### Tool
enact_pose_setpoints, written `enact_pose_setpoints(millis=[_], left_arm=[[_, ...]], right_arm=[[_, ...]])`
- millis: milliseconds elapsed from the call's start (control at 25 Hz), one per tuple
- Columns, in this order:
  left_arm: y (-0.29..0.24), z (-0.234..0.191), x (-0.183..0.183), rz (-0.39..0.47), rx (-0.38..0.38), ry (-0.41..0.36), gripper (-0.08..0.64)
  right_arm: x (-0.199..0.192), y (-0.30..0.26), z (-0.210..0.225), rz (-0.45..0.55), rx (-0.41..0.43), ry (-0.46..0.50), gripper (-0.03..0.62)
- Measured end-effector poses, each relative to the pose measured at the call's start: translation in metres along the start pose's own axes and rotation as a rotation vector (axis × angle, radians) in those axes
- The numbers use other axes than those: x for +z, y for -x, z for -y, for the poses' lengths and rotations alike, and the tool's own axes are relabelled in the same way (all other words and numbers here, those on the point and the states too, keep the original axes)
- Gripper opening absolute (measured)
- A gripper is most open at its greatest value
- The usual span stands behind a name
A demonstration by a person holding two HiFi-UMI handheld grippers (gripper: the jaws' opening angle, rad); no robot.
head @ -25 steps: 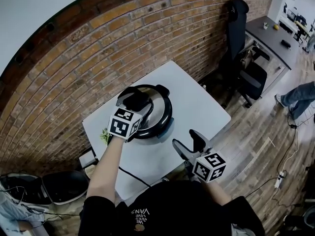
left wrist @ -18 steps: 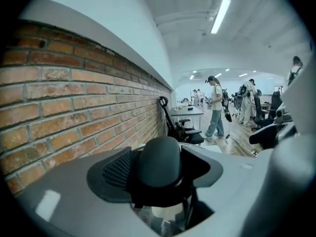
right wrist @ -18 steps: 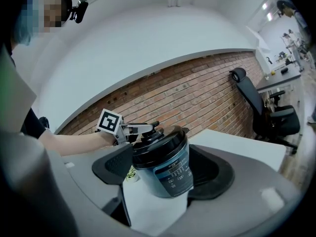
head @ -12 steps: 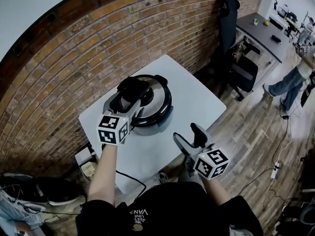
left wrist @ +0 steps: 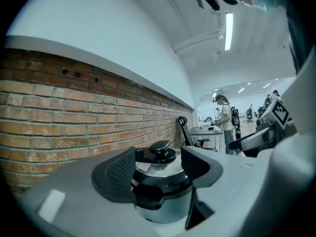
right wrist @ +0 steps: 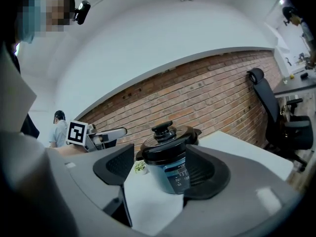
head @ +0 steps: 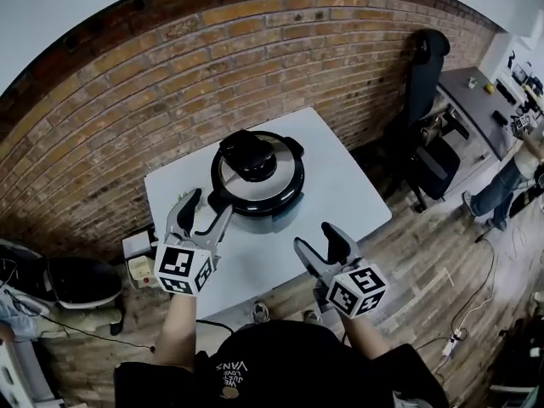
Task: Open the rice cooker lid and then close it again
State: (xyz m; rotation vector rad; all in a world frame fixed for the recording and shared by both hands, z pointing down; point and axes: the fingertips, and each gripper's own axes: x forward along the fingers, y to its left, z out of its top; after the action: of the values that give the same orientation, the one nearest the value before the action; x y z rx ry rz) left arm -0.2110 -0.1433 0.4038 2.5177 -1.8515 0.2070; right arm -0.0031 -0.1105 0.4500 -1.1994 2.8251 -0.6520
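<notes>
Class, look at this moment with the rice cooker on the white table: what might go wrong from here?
1. The left claw hangs open close to the rice cooker; a careless swing might knock it across the table.
2. The lid looks down, but no view shows whether it latched; it might spring up. The right claw is open too, so nothing steadies the cooker.

A cooker (head: pixel 257 177) sat mid-frame on a table (head: pixel 340 185), toward its far side, with a wall (head: pixel 127 117) behind it across the top. The left gripper (head: pixel 208 202) hung lower left and the right gripper (head: pixel 315 237) lower right, both clear of the cooker. A chair (head: pixel 429 134) stood at upper right.
</notes>
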Motion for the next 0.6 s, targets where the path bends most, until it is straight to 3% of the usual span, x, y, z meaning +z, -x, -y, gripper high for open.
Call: enact_pose_setpoints(millis=[280,600], left_arm=[[0.042,0.037,-0.024,-0.014,0.14,0.06,0.266],[0.076,0.083,-0.044,-0.051,0.239,0.096,0.065]], right_arm=[[0.004,0.013,0.013,-0.061,0.092,0.066,0.18],[0.0,0.029,0.029,-0.099,0.161,0.099,0.056]])
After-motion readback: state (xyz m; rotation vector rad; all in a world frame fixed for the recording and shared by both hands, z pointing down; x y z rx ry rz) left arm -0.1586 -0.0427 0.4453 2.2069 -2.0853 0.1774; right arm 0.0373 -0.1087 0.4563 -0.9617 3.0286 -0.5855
